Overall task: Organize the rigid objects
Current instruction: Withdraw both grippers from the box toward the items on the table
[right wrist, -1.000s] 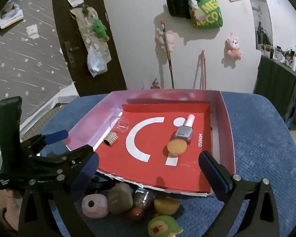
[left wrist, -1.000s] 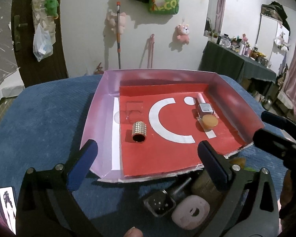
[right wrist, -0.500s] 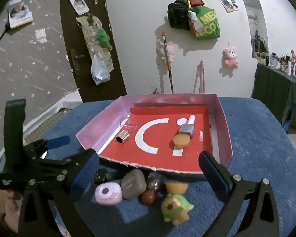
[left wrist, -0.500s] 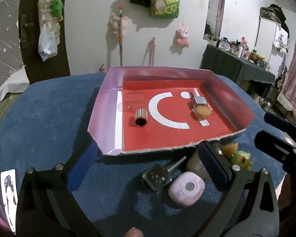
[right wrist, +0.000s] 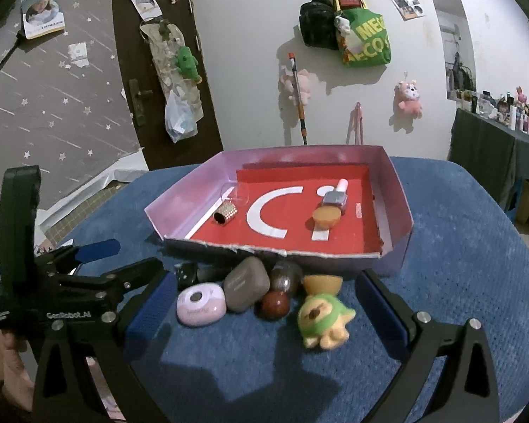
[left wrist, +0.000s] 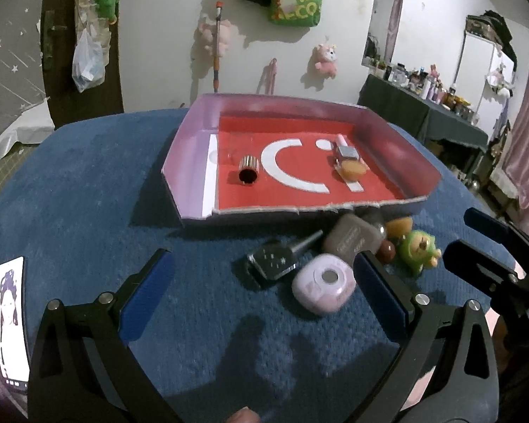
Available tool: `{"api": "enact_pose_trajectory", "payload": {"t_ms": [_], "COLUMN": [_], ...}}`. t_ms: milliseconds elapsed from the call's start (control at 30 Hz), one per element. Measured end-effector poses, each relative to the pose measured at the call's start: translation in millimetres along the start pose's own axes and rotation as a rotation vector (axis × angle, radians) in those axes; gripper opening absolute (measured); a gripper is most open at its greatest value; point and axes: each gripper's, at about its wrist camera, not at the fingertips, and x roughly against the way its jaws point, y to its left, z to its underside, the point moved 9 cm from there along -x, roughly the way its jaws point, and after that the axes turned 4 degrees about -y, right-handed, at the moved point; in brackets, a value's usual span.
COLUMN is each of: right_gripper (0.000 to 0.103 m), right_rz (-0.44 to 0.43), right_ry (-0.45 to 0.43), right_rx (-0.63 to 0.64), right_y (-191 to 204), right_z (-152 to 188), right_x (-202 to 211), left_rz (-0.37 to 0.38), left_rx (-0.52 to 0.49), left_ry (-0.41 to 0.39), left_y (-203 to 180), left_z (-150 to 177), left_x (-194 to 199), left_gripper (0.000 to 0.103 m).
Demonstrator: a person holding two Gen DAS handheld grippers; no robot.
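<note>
surface: a blue textured cover (right wrist: 458,246) is spread over it.
tray: a shallow cardboard tray (right wrist: 400,208) with pink walls and a red floor is set on the cover.
cluster just before the tray's front edge: a lilac rounded case (right wrist: 201,304), a grey-brown case (right wrist: 246,283), a dark red ball (right wrist: 274,304), a glossy dark ball (right wrist: 284,278), an orange piece (right wrist: 321,283), a green and yellow toy figure (right wrist: 322,319) and a black starred bottle (left wrist: 272,260) are lying close together.
left edge: a photo card (left wrist: 10,320) is seen.

"GenRobot.AI" marks the left claw (right wrist: 98,259); a green bag (right wrist: 366,40) reads "ME… ECO".
</note>
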Motion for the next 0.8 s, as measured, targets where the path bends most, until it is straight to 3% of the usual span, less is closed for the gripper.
{"api": "enact_pose_trajectory", "payload": {"t_ms": [800], "right_gripper": [0.103], "right_rz": [0.007], "right_ry": [0.115], "right_rx": [-0.074], "right_y": [-9], "right_z": [62], "right_x": [-2], "left_rz": [0.023], "left_rx": [0.035], "left_ry": [0.121], "left_y": [-7], "left_z": [59], "left_x": [-5], "left_gripper": [0.103]}}
